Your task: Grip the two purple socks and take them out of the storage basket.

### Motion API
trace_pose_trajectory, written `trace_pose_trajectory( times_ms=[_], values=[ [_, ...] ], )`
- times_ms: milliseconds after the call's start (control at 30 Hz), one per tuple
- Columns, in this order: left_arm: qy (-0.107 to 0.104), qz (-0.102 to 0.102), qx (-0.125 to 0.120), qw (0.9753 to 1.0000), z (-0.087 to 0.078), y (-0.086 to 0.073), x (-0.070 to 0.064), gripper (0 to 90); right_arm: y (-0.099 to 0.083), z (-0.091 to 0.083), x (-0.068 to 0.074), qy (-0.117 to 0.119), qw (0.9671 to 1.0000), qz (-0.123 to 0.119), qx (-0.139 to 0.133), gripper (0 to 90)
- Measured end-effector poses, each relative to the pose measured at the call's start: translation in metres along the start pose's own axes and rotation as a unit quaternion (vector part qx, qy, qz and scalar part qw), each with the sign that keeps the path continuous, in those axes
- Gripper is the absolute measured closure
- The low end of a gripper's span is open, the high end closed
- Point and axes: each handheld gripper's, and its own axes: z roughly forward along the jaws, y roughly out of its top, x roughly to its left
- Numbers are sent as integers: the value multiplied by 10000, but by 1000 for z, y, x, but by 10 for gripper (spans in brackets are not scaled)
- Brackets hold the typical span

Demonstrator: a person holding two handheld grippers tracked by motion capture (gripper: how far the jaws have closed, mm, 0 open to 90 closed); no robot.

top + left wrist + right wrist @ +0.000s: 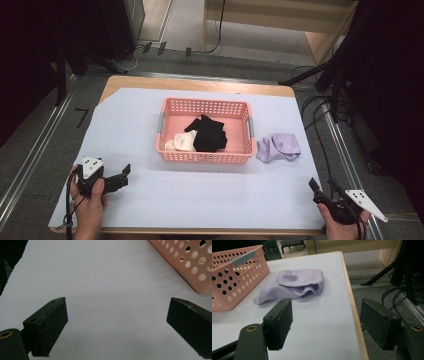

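worktop [210, 200]: near strip wide open, nothing in the way
basket [205, 156]: dead centre
sock [278, 147]: lilac, just right of basket
left gripper [122, 176]: near-left, jaws apart
right gripper [316, 190]: near-right edge, jaws apart

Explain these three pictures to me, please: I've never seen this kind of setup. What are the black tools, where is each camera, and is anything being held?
A person sits at a table and holds a hand-operated gripper in each hand, a clamp with two black jaws. The high view looks down from above: the left gripper is at bottom left, the right gripper at bottom right. The other two pictures come from cameras riding on each gripper, looking out between its own jaws. Both grippers are open and hold nothing. In the middle of the table stands a pink basket with a black sock and a cream sock inside. A purple sock lies on the table just right of the basket; the right gripper view faces it.
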Motion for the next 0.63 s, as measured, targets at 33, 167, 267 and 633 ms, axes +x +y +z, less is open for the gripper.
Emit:
trace_pose_trajectory(
  times_ms=[33, 167, 267, 633],
  values=[
    [0, -3, -4, 10000, 0, 0, 0, 40, 0, 0, 0, 2, 10000, -8, -10, 273],
    [-2, -7, -6, 10000, 0, 0, 0, 39, -1, 3, 1, 43, 9998, -15, 173, 303],
    [-7, -9, 16, 10000, 1, 0, 0, 40, -1, 3, 2, -25, 9998, -7, 208, 318],
    [22, 15, 19, 10000, 1, 0, -1, 40, -3, 3, 2, 29, 9998, -54, 176, 316]
  ],
)
